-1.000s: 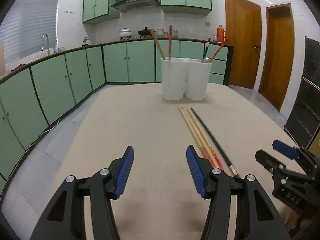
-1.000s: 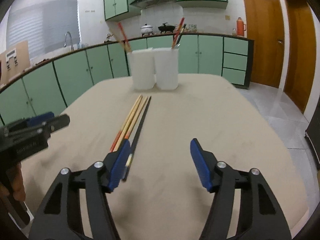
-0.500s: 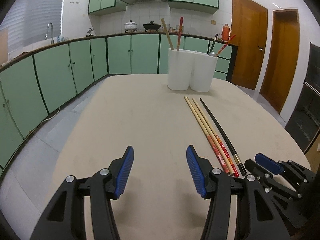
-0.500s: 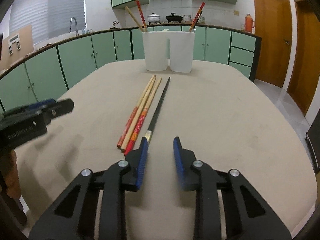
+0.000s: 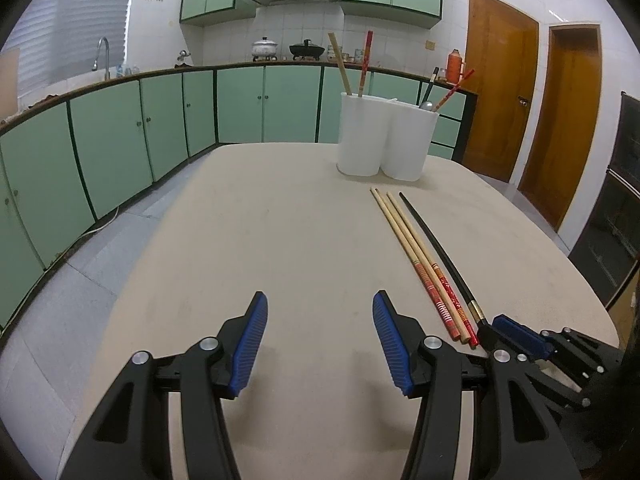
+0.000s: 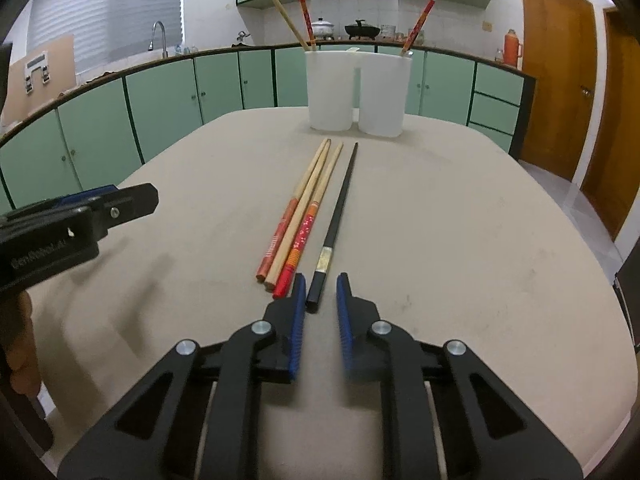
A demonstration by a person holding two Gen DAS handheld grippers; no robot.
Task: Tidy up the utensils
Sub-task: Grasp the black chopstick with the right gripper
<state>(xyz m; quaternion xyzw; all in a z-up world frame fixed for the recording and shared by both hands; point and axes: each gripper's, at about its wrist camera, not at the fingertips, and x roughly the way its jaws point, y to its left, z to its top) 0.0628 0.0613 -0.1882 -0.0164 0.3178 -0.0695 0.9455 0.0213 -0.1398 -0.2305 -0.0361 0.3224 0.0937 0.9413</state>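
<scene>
1. The right gripper [image 6: 320,286] has its jaws closing around the near end of the black chopstick [image 6: 338,208]; that end lies between the blue pads, and a narrow gap shows on each side, so the pads do not yet press on it.
2. Just left of the right jaws lie three wooden chopsticks [image 6: 302,212] with red and orange printed ends, side by side and touching one another, running away from the jaws alongside the black one.
3. The left gripper [image 5: 320,320] hangs with its jaws released, standing apart over bare surface [image 5: 280,240] with nothing between them.
4. To the right of the left jaws, the same four chopsticks lie in a row; their near ends sit beside the right gripper's tip, which shows at the lower right of the left wrist view.
5. Farther ahead of both jaws stands a white double holder [image 6: 358,92] at the far part of the surface, well apart from the loose chopsticks.
6. Its left cup holds two upright chopsticks, one plain and one red; its right cup holds a red chopstick and a dark-handled utensil.
7. Beyond the surface run green cabinets [image 5: 240,108].
</scene>
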